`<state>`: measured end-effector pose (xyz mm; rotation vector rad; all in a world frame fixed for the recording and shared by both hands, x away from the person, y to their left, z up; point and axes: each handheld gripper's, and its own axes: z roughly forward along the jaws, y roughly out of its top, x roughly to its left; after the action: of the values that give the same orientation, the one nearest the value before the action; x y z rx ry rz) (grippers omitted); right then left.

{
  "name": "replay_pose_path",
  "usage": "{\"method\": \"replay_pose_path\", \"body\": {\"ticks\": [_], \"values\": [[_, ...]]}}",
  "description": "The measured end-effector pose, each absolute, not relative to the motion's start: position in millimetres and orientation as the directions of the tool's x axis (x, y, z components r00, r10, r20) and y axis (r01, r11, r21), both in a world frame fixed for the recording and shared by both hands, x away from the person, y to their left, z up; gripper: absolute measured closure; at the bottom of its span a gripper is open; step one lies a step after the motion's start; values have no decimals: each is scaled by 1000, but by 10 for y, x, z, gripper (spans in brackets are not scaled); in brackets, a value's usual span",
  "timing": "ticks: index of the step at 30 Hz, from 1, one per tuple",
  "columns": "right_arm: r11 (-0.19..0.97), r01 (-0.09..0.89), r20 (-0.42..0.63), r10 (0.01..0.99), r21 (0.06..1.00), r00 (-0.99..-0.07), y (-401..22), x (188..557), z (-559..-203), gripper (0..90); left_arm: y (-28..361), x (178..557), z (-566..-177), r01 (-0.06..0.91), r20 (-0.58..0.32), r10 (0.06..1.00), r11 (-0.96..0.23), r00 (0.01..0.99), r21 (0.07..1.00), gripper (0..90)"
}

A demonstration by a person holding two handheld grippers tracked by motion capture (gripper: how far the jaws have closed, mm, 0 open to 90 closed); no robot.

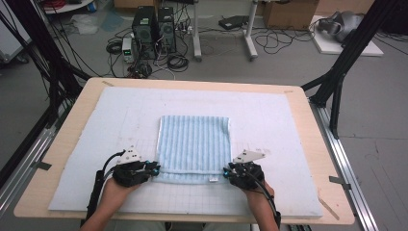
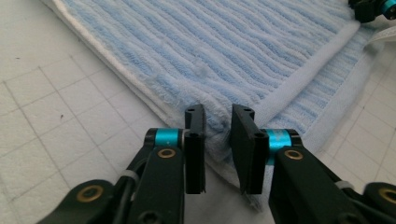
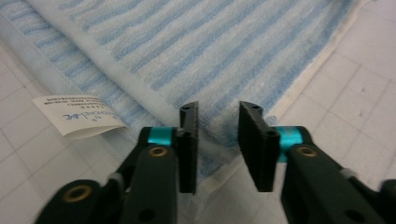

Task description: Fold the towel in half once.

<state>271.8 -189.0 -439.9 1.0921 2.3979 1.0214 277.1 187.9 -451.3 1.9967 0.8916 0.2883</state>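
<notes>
A folded light-blue striped towel (image 1: 193, 148) lies flat near the middle of the counter (image 1: 298, 103), on a pale gridded mat (image 1: 269, 120) that covers most of the wooden top. Its near edge faces the person, with a white hem band running across just behind that edge. The left tool (image 1: 153, 168) sits at the towel's near left corner and the right tool (image 1: 226, 172) at its near right corner, each held in a hand coming in from the bottom of the high view. In the left gripper view, the left tool (image 2: 218, 140) has its two black jaws parted with a narrow gap, and the towel's thick folded corner (image 2: 219, 133) sits in that gap; the jaws are not pressed shut on the cloth. In the right gripper view, the right tool (image 3: 217, 140) is likewise spread, with a somewhat wider gap straddling the towel's corner edge. A white care label (image 3: 77, 116) with small print sticks out from the towel's near edge onto the mat, beside the right tool. Beyond the counter, computer towers (image 1: 154, 31) and tangled cables lie on the floor.
</notes>
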Motion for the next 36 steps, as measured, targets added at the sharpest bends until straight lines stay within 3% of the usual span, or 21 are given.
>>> {"method": "replay_pose_path", "body": {"ticks": [4,13,15,17,21,36], "values": [[471,511,-11,743,719,-669,-1865,2714,-4396,874,1872,2757,-4507,469,-130,693,-326,709,821,814],[454,500,-11,748,737,-664,-1904,2679,-4341,890,1964,2739,-4419,460,-190,681,-240,707,855,815],[451,500,4,740,740,-673,-1894,2682,-4342,663,1965,2738,-4418,460,-188,680,-243,709,854,815],[481,510,-15,738,713,-674,-1864,2691,-4377,620,1954,2730,-4420,461,-191,677,-243,711,853,815],[500,495,-37,730,711,-682,-1840,2689,-4401,825,1948,2720,-4412,460,-199,672,-235,713,856,815],[512,451,-52,701,731,-711,-1885,2492,-4195,842,1998,2543,-4325,466,-245,625,-216,741,858,815]]}}
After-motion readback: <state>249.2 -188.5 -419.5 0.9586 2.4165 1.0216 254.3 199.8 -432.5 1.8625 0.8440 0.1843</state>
